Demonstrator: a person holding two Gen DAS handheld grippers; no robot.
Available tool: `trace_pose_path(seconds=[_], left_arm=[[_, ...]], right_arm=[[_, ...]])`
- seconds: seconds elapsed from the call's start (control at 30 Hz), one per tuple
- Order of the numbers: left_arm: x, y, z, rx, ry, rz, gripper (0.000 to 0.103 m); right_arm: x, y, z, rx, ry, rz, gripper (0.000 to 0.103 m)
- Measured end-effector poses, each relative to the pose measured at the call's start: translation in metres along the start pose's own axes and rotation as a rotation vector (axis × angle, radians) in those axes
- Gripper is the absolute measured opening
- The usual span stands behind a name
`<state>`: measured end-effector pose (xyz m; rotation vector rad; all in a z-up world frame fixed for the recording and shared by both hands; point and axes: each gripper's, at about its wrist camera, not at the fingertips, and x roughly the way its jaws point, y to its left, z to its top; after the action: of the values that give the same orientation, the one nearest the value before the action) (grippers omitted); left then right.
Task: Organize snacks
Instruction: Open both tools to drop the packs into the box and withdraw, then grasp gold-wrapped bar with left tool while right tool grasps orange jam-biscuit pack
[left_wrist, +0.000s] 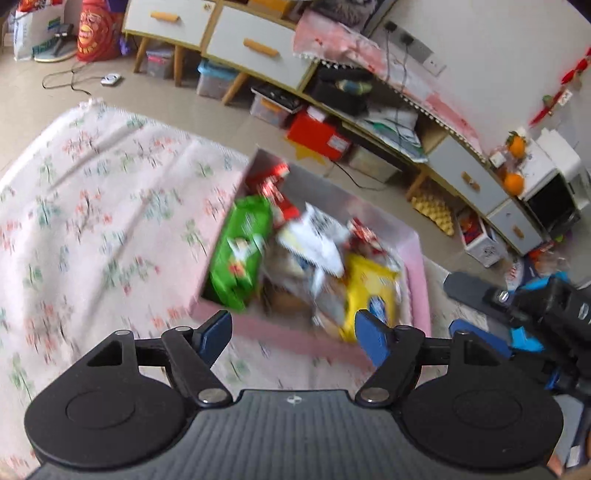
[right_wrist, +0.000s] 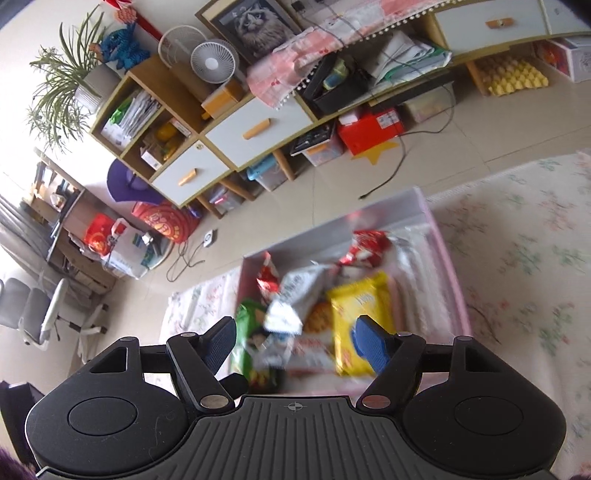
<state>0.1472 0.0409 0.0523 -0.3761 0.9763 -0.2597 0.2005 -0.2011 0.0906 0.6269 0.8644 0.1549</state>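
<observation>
Left wrist view is showing the pink box (left_wrist: 417, 280) sitting on the desk's floral cloth (left_wrist: 92, 206), holding a green packet (left_wrist: 240, 251), a white packet (left_wrist: 317, 236) and a yellow packet (left_wrist: 369, 295). The left gripper (left_wrist: 293, 332) and right gripper (right_wrist: 295, 339) are hovering above it, fingers wide and empty. The packing step looks nearly finished; next comes checking for stray snacks.
</observation>
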Motion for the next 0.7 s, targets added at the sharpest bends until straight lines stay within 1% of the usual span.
trace_pose_path(seconds=[0.1, 0.17, 0.23, 0.37, 0.43, 0.47, 0.57, 0.67, 0.7], left_arm=[[-0.008, -0.009, -0.016, 0.034, 0.008, 0.027, 0.076], [-0.011, -0.013, -0.027, 0.046, 0.014, 0.034, 0.080], [-0.012, -0.017, -0.038, 0.046, 0.029, 0.039, 0.085], [-0.007, -0.024, -0.057, 0.076, 0.063, 0.075, 0.087], [-0.005, -0.025, -0.065, 0.086, 0.079, 0.093, 0.087], [-0.004, -0.027, -0.069, 0.093, 0.083, 0.098, 0.087], [-0.003, -0.030, -0.075, 0.115, 0.086, 0.110, 0.088], [-0.004, -0.034, -0.080, 0.131, 0.074, 0.124, 0.089], [-0.004, -0.035, -0.081, 0.139, 0.067, 0.131, 0.089]], right_arm=[[-0.015, -0.012, -0.013, -0.011, 0.015, -0.052, 0.073], [-0.028, -0.016, -0.020, -0.051, 0.011, -0.089, 0.073], [-0.041, -0.017, -0.029, -0.119, 0.011, -0.128, 0.073], [-0.063, -0.021, -0.050, -0.273, 0.047, -0.172, 0.074], [-0.072, -0.021, -0.064, -0.368, 0.055, -0.218, 0.076], [-0.076, -0.022, -0.071, -0.406, 0.064, -0.237, 0.080], [-0.085, -0.029, -0.087, -0.463, 0.105, -0.236, 0.081], [-0.094, -0.031, -0.099, -0.525, 0.117, -0.207, 0.082], [-0.096, -0.032, -0.103, -0.551, 0.121, -0.202, 0.083]])
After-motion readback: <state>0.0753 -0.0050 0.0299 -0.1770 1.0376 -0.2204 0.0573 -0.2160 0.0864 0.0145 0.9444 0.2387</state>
